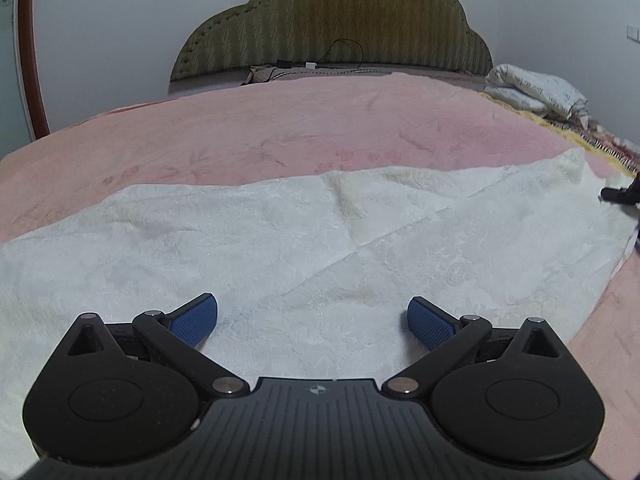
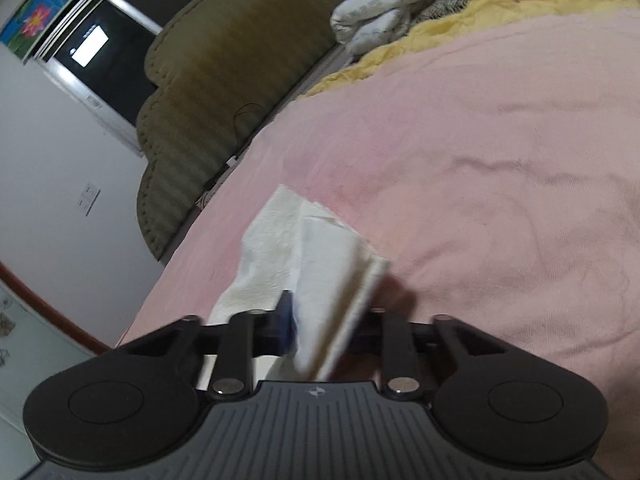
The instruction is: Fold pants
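Observation:
The white fleecy pants (image 1: 280,240) lie spread flat across a pink bed cover (image 1: 280,120). My left gripper (image 1: 312,322) is open, its blue pads low over the near part of the pants, holding nothing. My right gripper (image 2: 320,320) is shut on a folded end of the pants (image 2: 320,264) and holds it lifted above the pink cover (image 2: 480,160). A black part of the right gripper (image 1: 620,194) shows at the right end of the pants in the left wrist view.
An olive padded headboard (image 1: 340,20) stands at the far end of the bed. White printed bedding (image 1: 536,90) and a yellow blanket (image 2: 460,20) are piled at the far right. A cable and charger (image 1: 312,65) lie by the headboard. A window (image 2: 100,48) is beyond the headboard.

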The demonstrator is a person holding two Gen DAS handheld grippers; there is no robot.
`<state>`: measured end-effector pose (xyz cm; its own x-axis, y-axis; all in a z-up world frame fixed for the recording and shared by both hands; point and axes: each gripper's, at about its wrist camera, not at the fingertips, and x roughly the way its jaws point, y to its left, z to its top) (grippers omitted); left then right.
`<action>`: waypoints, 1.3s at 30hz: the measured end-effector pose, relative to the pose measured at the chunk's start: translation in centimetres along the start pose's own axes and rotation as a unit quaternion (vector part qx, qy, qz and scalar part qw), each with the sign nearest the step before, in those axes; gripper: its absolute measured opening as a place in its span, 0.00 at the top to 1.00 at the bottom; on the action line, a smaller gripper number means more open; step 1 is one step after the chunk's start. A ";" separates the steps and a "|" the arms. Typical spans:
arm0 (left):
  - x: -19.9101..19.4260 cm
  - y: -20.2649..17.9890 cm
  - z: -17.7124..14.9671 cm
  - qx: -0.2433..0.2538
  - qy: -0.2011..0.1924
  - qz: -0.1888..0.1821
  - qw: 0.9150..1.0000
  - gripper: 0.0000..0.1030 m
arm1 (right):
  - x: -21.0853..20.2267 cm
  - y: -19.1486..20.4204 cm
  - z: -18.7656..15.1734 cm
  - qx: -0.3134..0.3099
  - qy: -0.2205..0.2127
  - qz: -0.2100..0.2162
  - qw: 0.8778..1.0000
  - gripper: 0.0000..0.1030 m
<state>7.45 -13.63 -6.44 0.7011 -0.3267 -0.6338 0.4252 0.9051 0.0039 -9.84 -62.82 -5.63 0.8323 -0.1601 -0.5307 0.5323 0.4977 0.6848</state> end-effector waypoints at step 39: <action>-0.2 7.5 5.5 -0.284 0.002 -0.164 0.945 0.83 | -4.6 25.0 -23.9 -0.600 0.059 0.199 0.772 0.81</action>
<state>13.67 -8.25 -2.08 0.5824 -0.6146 -0.5321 0.2431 0.7563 -0.6074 -4.04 -29.27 1.97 0.8353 0.2538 -0.4878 -0.3486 0.9305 -0.1127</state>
